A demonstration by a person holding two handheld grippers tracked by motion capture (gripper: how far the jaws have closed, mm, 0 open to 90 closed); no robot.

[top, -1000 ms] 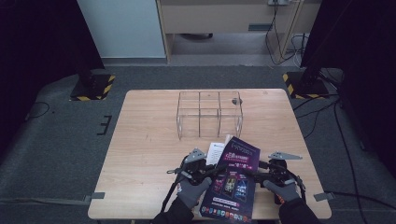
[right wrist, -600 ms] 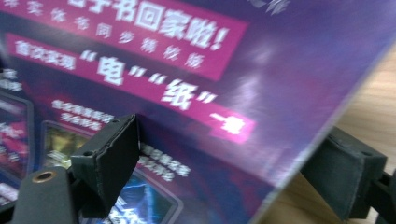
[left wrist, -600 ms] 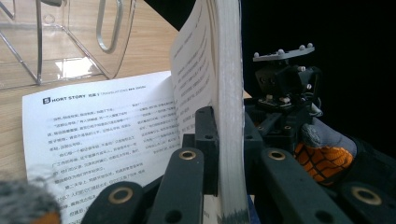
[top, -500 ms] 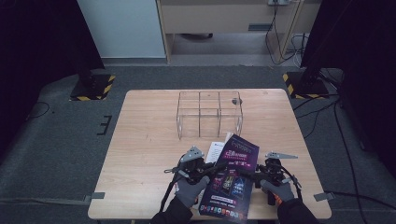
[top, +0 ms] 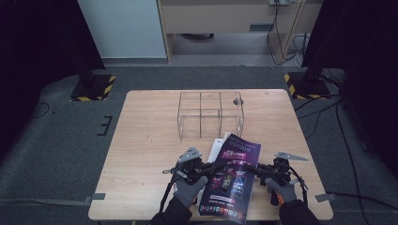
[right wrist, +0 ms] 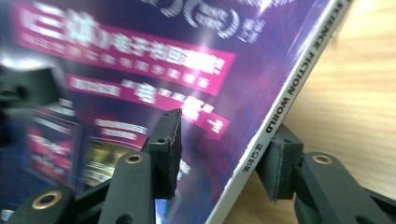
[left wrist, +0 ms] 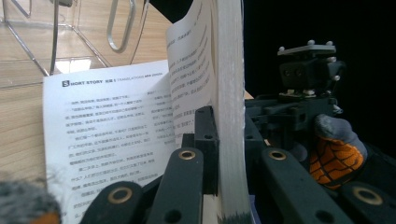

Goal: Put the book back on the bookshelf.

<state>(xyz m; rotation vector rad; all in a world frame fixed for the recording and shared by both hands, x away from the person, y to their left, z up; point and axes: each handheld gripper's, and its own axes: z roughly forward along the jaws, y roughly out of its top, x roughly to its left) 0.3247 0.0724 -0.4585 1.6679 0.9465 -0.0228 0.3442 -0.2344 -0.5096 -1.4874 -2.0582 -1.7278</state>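
The table (top: 155,154) is evenly lit from above, its surroundings falling dark — shadows are soft. In the right gripper view the magazine (right wrist: 140,70) cover is blurred, with glare at top; the left gripper view's printed page is sharp.

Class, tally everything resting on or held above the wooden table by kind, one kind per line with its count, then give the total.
Purple-covered paperback magazine: 1
Clear acrylic compartment organiser: 1
Black two-jaw handheld grippers: 2, the left gripper and the right gripper
Total: 4

Both grippers, left (top: 213,167) and right (top: 252,168), clamped, facing inward.
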